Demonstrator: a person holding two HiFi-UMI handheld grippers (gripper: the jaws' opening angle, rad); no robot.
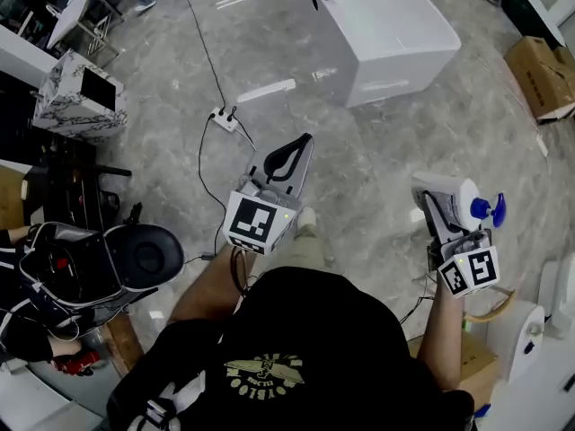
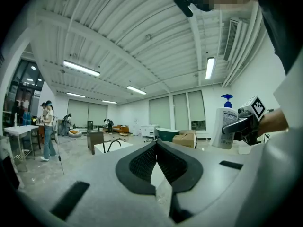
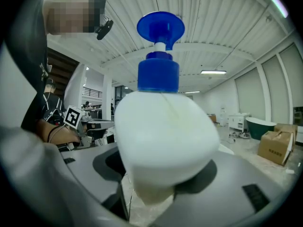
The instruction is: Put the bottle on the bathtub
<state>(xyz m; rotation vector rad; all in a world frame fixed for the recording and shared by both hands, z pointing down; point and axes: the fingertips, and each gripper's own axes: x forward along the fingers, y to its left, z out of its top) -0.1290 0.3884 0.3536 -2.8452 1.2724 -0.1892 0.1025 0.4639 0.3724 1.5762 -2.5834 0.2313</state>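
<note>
A white pump bottle (image 1: 456,197) with a blue pump head sits between the jaws of my right gripper (image 1: 442,203), which is shut on it and held above the floor at the right. In the right gripper view the bottle (image 3: 161,131) fills the middle and hides the fingertips of the right gripper (image 3: 163,169). The left gripper view shows the bottle (image 2: 223,126) upright at the right. My left gripper (image 1: 302,144) is held in front of the body, jaws shut with nothing between them (image 2: 156,144). The white bathtub (image 1: 400,30) stands on the floor far ahead, apart from both grippers.
A power strip (image 1: 225,118) with a black cable lies on the grey floor ahead. A cardboard box (image 1: 541,74) is at the right, a marbled box (image 1: 76,97) and a black stool (image 1: 144,254) at the left. People (image 2: 47,131) stand far off.
</note>
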